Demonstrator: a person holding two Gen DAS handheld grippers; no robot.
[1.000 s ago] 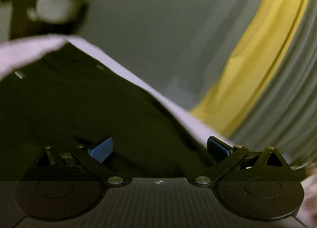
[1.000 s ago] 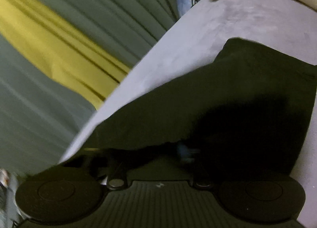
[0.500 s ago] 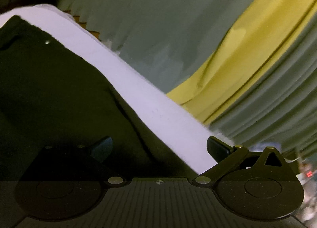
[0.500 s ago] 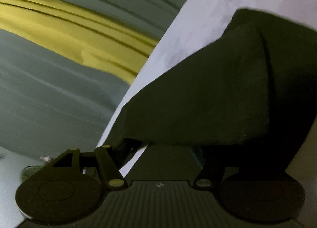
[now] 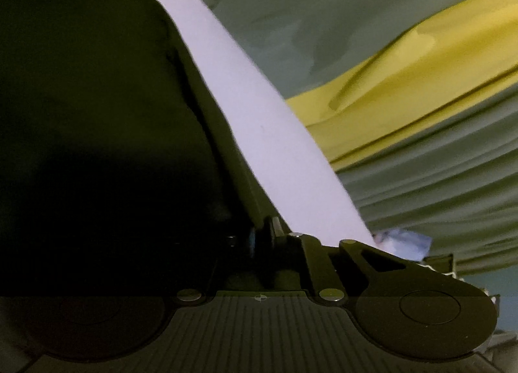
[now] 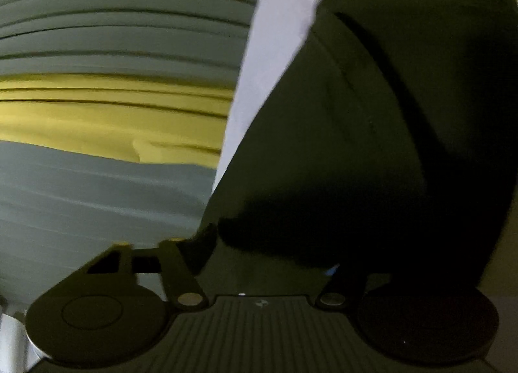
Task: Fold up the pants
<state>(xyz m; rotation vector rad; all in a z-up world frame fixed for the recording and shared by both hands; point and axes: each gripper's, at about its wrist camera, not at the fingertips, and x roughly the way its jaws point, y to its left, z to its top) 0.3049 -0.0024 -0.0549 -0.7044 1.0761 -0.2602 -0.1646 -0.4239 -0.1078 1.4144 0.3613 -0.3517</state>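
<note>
Black pants lie on a pale lilac table surface and fill the left of the left wrist view. My left gripper is shut on the pants' edge, the fingers close together at the fabric. In the right wrist view the pants fill the right side and drape over my right gripper. Cloth hides the right fingertips; the linkage arms stand apart, and whether the jaws grip the cloth does not show.
Grey-green pleated curtains with a yellow band hang behind the table; they also show in the right wrist view. The table edge runs steeply through both views. A blurred bluish object sits past the table's end.
My left gripper has closed from wide open onto the pants' edge. Both views have rolled, so the table edge stands steeper. The pants cover more of the right view.
</note>
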